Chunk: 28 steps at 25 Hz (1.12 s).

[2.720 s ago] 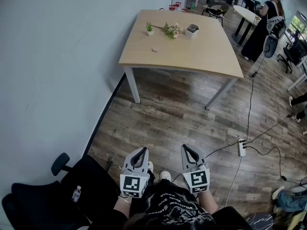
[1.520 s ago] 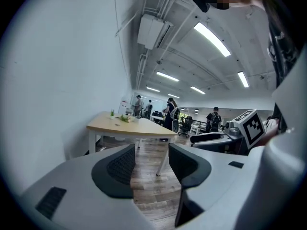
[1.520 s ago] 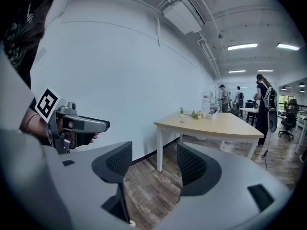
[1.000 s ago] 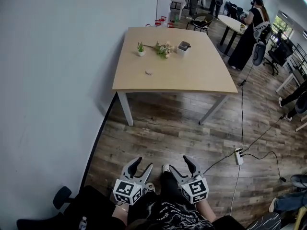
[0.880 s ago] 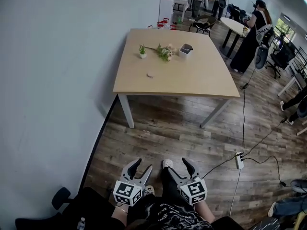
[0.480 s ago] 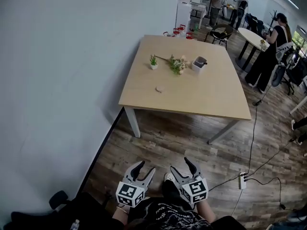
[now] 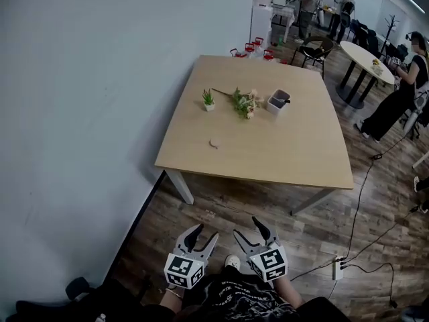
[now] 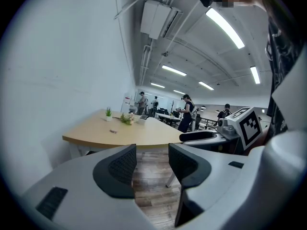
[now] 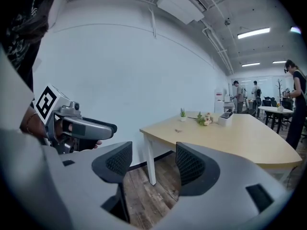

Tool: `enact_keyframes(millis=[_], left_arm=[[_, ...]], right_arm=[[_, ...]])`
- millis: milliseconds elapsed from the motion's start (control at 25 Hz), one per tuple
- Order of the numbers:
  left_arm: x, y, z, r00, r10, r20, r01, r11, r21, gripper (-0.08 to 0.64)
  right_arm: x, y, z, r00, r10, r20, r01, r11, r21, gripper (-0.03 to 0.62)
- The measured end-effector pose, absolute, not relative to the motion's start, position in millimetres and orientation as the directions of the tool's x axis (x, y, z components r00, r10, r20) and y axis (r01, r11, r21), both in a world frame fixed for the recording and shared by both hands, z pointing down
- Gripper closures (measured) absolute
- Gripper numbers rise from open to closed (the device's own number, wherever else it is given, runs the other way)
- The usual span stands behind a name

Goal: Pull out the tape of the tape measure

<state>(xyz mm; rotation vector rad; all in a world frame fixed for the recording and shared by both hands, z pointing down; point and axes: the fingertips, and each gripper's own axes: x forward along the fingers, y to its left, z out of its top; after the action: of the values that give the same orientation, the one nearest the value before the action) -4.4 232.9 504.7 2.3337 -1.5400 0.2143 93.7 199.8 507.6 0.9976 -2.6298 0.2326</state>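
A small pale round object [image 7: 214, 143], which may be the tape measure, lies on the light wooden table [image 7: 295, 159] near its left edge; it is too small to make out. It shows as a speck in the left gripper view [image 8: 113, 132] and the right gripper view [image 9: 178, 131]. Both grippers hang low in front of the person's body, well short of the table. My left gripper [image 7: 204, 232] is open and empty [image 8: 152, 164]. My right gripper [image 7: 245, 227] beside it is also open with nothing between its pads [image 9: 153, 166].
On the table's far part stand a small potted plant [image 7: 208, 99], a spray of flowers [image 7: 243, 102] and a white holder [image 7: 278, 100]. A white wall runs along the left. A power strip [image 7: 337, 268] with cables lies on the wood floor at right. People stand near a round table [image 7: 365, 56].
The table has come closer and lower in the head view as the person moved toward it. Both grippers moved along with the body, still side by side and open.
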Motion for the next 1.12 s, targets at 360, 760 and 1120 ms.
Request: enact_keyframes(millis=[360,760,1120], left_arm=[[26,191,525,0.382,-0.847,0.37,-0.924,-0.334,0.188,0.353],[18,145,538,0.368,-0.833,0.412,-0.929,-0.315,0.192,0.353],[-17,45,538,0.414,-0.822,0.39,-0.91,-0.365,0.198,0.353]], right_arm=[[121,152,523,-0.706,-0.601,0.374,-0.662,0.747,-0.051,0.301],[114,109,524,-0.698,-0.608,0.378,-0.675,0.736,-0.061,0.301],[90,26,538,-0.637,-0.648,0.417,-0.73,0.681,-0.056,0.301]])
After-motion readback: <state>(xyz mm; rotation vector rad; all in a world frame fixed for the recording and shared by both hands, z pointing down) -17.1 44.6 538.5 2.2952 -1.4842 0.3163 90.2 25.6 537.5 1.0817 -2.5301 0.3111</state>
